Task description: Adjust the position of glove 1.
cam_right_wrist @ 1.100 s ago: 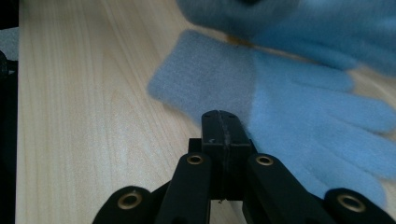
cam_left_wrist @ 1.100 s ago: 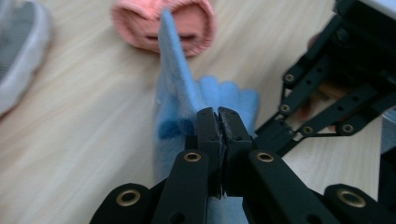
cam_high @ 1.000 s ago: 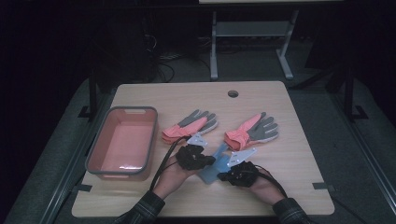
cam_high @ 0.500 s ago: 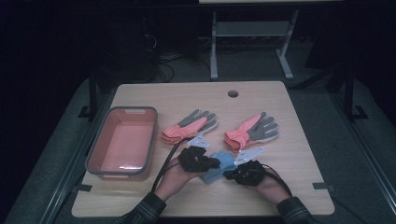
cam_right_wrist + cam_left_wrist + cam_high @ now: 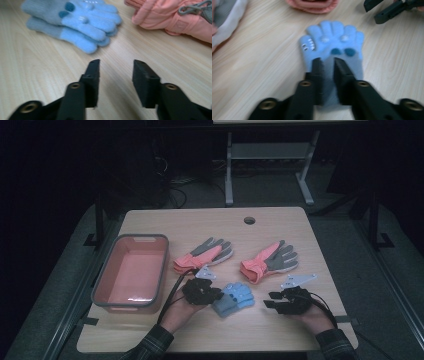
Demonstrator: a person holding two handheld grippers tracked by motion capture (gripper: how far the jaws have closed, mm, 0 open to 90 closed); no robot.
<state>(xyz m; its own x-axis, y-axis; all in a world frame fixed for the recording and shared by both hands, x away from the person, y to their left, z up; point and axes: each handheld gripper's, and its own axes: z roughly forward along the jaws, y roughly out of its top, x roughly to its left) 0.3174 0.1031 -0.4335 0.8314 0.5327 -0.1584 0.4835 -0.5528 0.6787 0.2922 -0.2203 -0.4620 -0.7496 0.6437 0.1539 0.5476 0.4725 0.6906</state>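
So the blue glove is lying flat on the wooden table near the front edge, roughly between the two hands, with its fingers pointing to the right and a bit away. In the right gripper view it looks like two blue gloves stacked, one on top of the other. The left gripper is parked at the glove's cuff end, and in the left gripper view its two black jaws sit over the cuff with a narrow gap between them; they have just been opening, and I can't tell for sure whether the pads are touching the knit or just hovering above it. The right gripper is off to the right of the glove, clearly apart from it, low over bare table, and its jaws are spread with nothing between them, also having just been opening. Further back on the table there are two orange and grey gloves, the left one just beyond the left gripper and the right one further right, between the two grippers and a bit beyond them. On the left side of the table there's a pink tray with a grey rim.
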